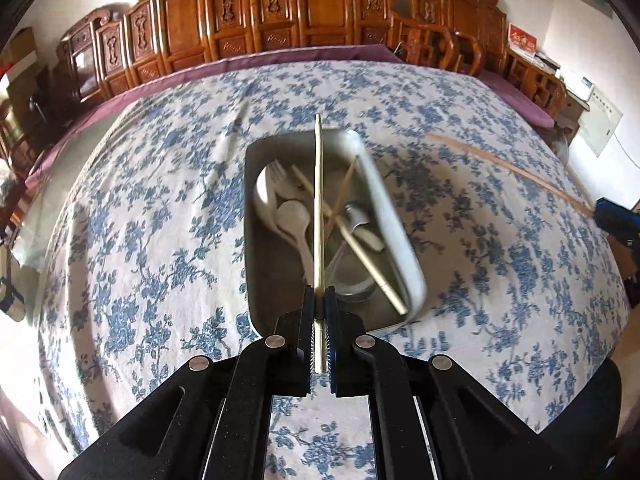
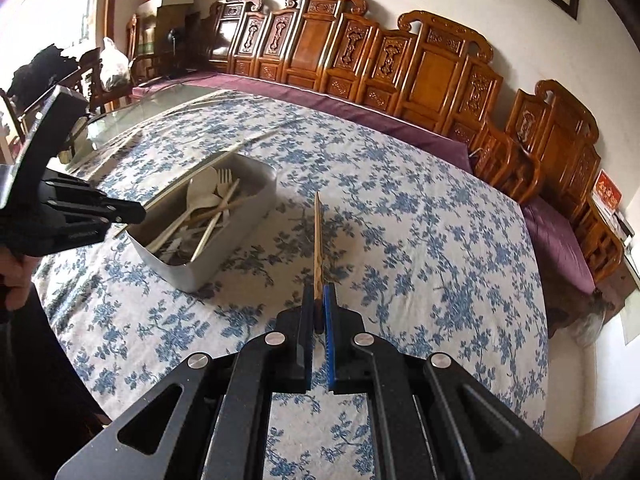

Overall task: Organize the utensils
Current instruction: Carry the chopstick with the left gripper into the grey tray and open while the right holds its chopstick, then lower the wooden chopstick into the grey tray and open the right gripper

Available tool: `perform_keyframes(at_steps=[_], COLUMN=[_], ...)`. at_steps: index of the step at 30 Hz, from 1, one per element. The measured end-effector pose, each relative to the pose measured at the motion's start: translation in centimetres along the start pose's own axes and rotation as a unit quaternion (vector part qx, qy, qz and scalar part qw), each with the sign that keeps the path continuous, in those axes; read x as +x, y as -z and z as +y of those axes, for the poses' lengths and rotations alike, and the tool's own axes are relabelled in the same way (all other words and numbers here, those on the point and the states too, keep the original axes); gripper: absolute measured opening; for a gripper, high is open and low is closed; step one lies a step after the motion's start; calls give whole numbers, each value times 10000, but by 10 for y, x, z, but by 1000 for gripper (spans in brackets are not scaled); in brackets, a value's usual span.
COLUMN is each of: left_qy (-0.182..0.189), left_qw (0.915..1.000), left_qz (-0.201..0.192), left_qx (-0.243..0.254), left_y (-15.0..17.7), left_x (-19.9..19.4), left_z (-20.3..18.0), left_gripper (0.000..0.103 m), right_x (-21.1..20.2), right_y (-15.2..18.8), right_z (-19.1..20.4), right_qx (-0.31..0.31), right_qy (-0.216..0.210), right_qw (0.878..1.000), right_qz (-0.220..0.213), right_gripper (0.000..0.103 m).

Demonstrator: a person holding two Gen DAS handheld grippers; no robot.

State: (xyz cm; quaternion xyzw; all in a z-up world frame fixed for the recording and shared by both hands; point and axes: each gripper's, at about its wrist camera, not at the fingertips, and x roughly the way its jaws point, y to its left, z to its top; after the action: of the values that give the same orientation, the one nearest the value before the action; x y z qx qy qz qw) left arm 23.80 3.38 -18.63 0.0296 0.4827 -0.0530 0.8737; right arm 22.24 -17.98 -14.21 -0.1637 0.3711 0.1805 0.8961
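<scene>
My left gripper (image 1: 319, 300) is shut on a pale chopstick (image 1: 318, 208) that points forward over a grey rectangular bin (image 1: 394, 224). The bin holds white spoons (image 1: 294, 216), a fork (image 1: 278, 174) and more chopsticks (image 1: 360, 248). My right gripper (image 2: 318, 296) is shut on a brown patterned chopstick (image 2: 317, 240), held above the tablecloth to the right of the bin (image 2: 224, 256). The left gripper (image 2: 80, 208) shows in the right wrist view, beside the bin's left side. The right gripper's chopstick (image 1: 508, 168) crosses the left wrist view at the right.
The table is covered by a blue floral cloth (image 1: 140, 220) over a purple underlay (image 2: 400, 120). Carved wooden chairs (image 2: 440, 64) line the far edge. A glass tabletop edge (image 2: 120, 120) shows at the far left.
</scene>
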Motion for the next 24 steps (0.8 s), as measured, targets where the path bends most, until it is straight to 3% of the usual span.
perform_keyframes(at_steps=[10, 16, 20, 24], left_qy=[-56, 118, 140, 124], left_qw=[9997, 9994, 9995, 9997], left_qz=[232, 256, 163, 59], left_qx=[-18, -206, -213, -221], left_y=[-8, -11, -12, -9], left_x=[26, 29, 23, 13], left_z=[5, 10, 13, 20], left_gripper=[4, 6, 24, 29], right_x=[-1, 0, 2, 5], right_y=[-9, -13, -17, -24], right_z=[8, 13, 20, 33], right_qx=[-86, -124, -152, -190], right_qy=[-56, -97, -167, -278], right_qw=[9999, 9999, 9997, 9994], right_qz=[-39, -43, -55, -71], right_gripper=[6, 6, 6, 6])
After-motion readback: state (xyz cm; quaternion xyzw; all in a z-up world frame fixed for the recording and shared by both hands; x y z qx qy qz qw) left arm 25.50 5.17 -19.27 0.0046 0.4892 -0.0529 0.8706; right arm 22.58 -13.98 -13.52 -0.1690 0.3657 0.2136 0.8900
